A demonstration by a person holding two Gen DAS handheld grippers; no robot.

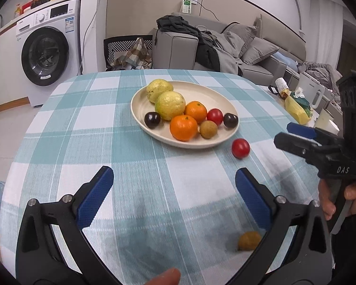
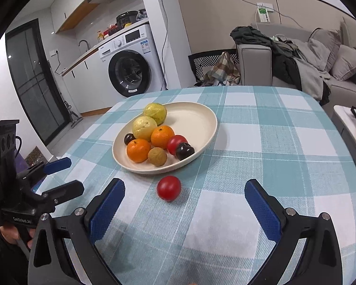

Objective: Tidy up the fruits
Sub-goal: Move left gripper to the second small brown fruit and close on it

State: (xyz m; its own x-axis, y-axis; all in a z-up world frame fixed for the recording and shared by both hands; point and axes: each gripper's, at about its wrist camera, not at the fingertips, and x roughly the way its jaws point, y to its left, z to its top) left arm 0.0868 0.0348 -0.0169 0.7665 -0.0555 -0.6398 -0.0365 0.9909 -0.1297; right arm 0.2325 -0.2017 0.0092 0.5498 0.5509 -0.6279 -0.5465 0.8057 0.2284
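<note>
Left wrist view, my tally: plate (image 1: 227, 102) holds eight fruits, one tomato (image 1: 240, 148) and one brown fruit (image 1: 249, 240) left on cloth (image 1: 59, 128); left gripper (image 1: 174, 196) and right gripper (image 2: 184, 204) spread wide, empty.

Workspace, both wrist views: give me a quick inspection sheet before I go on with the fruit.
Surface: checked tablecloth, flat.
Job's things: cream plate holds two guavas, two oranges, one tomato, two dark plums and a brown fruit. A loose tomato lies on the cloth just off the rim; a loose brown fruit lies near the left gripper.
Clutter: yellow packet on the side table.
Grippers: left gripper and right gripper both open, empty.
Cables: wall cable to a socket, off the table.
Surroundings: washing machine, sofa with clothes.
</note>
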